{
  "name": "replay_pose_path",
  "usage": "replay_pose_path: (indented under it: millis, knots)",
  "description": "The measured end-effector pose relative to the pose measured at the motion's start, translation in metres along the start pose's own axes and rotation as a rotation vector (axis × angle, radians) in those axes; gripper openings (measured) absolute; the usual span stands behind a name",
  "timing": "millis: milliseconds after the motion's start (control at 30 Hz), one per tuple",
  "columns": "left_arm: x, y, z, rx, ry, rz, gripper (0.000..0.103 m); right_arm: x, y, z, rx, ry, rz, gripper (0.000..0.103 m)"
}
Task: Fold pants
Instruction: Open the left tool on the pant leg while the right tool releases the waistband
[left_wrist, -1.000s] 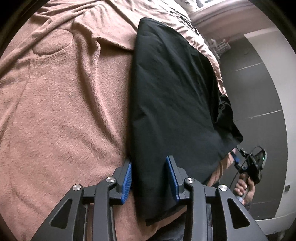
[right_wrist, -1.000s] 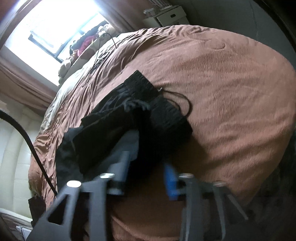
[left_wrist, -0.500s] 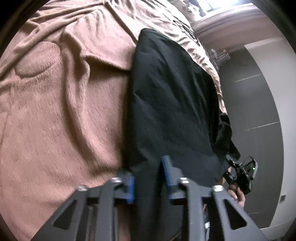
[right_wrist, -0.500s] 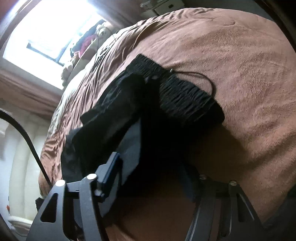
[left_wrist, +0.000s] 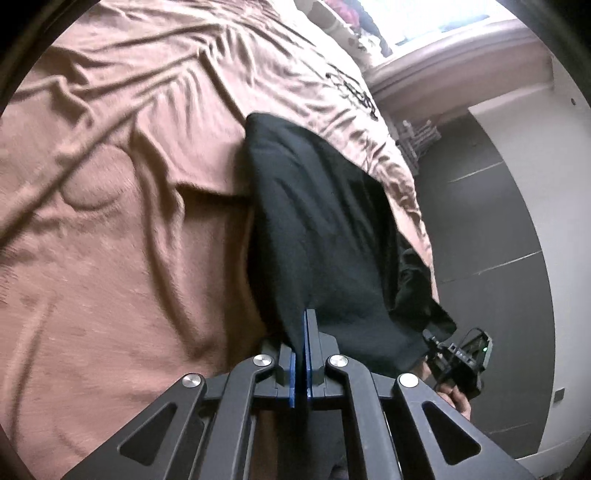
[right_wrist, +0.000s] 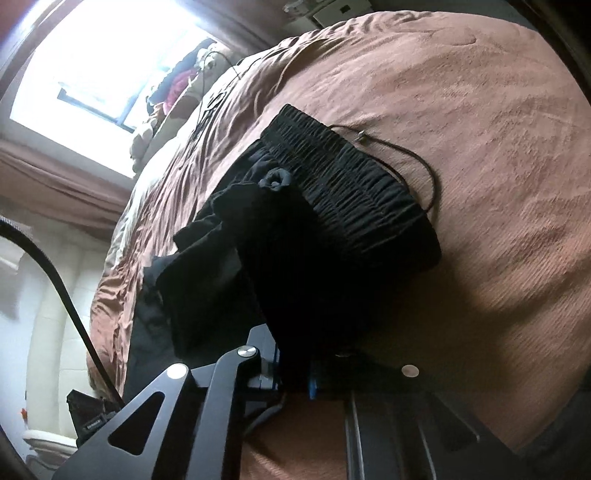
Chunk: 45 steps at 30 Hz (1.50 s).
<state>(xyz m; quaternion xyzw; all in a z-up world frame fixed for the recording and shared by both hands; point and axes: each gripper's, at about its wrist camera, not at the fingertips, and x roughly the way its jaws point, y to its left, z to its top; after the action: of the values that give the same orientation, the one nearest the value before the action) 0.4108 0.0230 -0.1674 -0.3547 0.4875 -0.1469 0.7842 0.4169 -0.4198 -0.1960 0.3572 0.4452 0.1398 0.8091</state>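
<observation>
Black pants (left_wrist: 325, 236) lie on the bed (left_wrist: 110, 258), no cross-fold yet — left tongs (left_wrist: 303, 354) pinch the hem, right tongs (right_wrist: 293, 373) are closing on fabric below the waistband (right_wrist: 351, 199).

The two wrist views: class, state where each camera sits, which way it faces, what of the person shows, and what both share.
Left wrist: on the left gripper, facing along the black pants toward the window; the person's other hand shows.
Right wrist: on the right gripper, closing on fabric near the waistband; no body shows.
Shared: pants, brown bedspread, window.
</observation>
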Motion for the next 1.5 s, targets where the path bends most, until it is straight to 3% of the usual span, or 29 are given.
replay_pose_path:
  millis: [400,867,1200,1333,1400,1433,1500]
  knots:
    - [-0.06,0.037,-0.003,-0.054,-0.075,0.015,0.003,0.022,0.032,-0.018,-0.052,0.088,0.039,0.007]
    - [-0.136,0.083,-0.004,-0.109,-0.146,0.012,0.003,0.047,0.083,-0.012,-0.115,0.226,0.002,0.007]
    - [-0.141,0.114,-0.009,-0.173,-0.103,0.047,0.003,0.064,0.093,-0.016,-0.144,0.313,-0.06,0.01]
    - [-0.137,0.129,-0.018,-0.195,-0.082,0.116,0.011,0.054,0.089,-0.012,-0.158,0.315,-0.074,0.014]
    - [-0.137,0.134,-0.023,-0.201,-0.077,0.119,0.022,0.045,0.093,-0.01,-0.187,0.307,-0.072,0.014]
    - [-0.137,0.136,-0.026,-0.203,-0.073,0.123,0.033,0.039,0.094,-0.01,-0.206,0.297,-0.074,0.014]
    - [-0.138,0.14,-0.034,-0.205,-0.067,0.125,0.038,0.028,0.097,-0.009,-0.246,0.27,-0.081,0.014]
